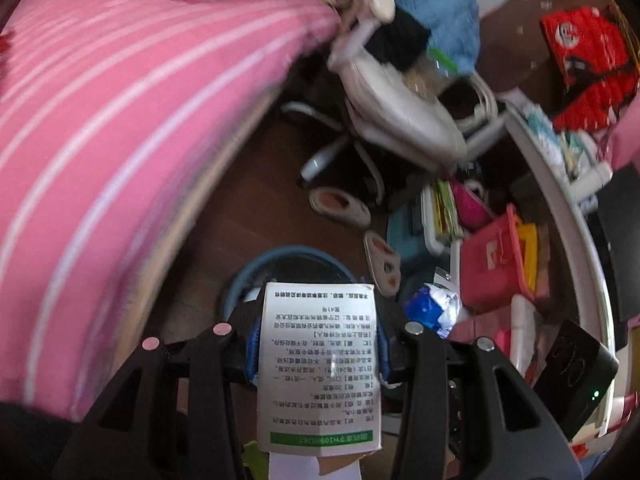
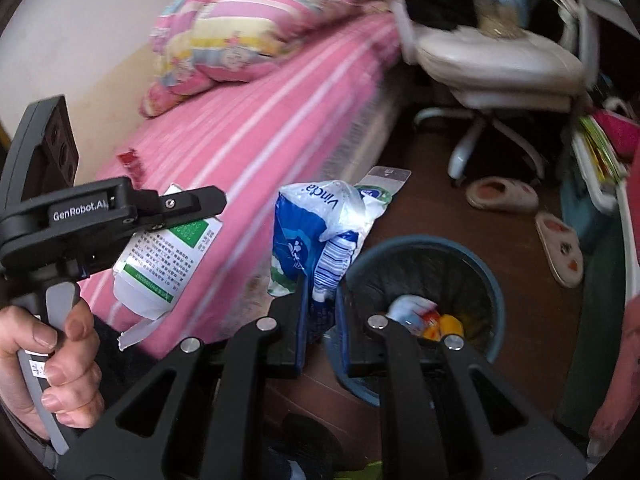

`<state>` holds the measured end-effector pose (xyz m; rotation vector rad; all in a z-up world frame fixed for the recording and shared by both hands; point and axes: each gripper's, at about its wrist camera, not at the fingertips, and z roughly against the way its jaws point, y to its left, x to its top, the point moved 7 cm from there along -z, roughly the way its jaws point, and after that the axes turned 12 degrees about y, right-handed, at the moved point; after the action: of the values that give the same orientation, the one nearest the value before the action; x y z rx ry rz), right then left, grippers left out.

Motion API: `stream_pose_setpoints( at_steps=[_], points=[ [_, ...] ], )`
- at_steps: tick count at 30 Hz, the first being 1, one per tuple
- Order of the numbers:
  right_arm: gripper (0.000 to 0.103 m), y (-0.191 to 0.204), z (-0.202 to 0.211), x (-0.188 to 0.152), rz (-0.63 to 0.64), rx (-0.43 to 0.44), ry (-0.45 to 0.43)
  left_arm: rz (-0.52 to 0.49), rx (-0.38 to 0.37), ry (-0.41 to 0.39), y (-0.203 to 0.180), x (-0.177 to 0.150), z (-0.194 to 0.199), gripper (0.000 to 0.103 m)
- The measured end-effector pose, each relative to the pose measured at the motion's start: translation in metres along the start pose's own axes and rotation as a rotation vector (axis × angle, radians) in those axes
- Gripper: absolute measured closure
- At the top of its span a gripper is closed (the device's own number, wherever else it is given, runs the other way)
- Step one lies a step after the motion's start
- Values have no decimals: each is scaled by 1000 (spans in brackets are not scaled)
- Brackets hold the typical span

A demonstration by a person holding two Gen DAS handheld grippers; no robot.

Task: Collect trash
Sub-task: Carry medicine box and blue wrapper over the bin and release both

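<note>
Dark brown wooden flooring [image 2: 460, 216] runs between a bed and a cluttered desk side. At the far left of the right wrist view, a person's hand [image 2: 52, 364] grips the handle of the left gripper [image 2: 160, 236], whose jaws are clamped on a white medicine box [image 2: 160, 264] with green bands and small printed text; from the left wrist view the same box fills the space between the two fingers, its opened flap hanging at the near end. Behind it lies the bed [image 2: 248, 148], covered in a pink sheet with white stripes, with a bunched pastel quilt [image 2: 228, 36] on top near the wall.

Toward the middle, the right gripper [image 2: 320, 312] has its jaws pressed together on a crumpled blue-and-white tissue wrapper [image 2: 320, 224], which stands up above the fingertips. Just right of the wrapper and below it sits a round blue trash bin [image 2: 492, 280] with a dark liner, already holding some white, red and yellow scraps; both held items are close to the bin but not inside it.

Farther right, a white office chair [image 2: 496, 64] piled with dark and blue clothing stands by the bed's end, and a pair of pale slippers [image 2: 532, 220] lies on the floor beside the bin.
</note>
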<state>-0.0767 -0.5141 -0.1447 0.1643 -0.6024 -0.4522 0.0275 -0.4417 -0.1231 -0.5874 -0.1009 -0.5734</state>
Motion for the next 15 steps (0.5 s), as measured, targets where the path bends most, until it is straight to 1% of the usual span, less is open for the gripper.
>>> stream_pose_setpoints(
  at_steps=[4, 7, 13, 14, 15],
  points=[
    [90, -27, -10, -5, -45, -27, 23, -32, -5, 77, -17, 5, -47, 62],
    [90, -47, -18, -7, -88, -44, 39, -47, -12, 117, -25, 8, -74, 62],
    [89, -63, -26, -8, -127, -67, 51, -56, -26, 170, -26, 13, -107, 61],
    [84, -65, -27, -7, -129, -73, 52, -60, -35, 175, -27, 14, -111, 60],
    [79, -67, -27, -7, -134, -83, 52, -71, -40, 180, -28, 15, -116, 56]
  ],
)
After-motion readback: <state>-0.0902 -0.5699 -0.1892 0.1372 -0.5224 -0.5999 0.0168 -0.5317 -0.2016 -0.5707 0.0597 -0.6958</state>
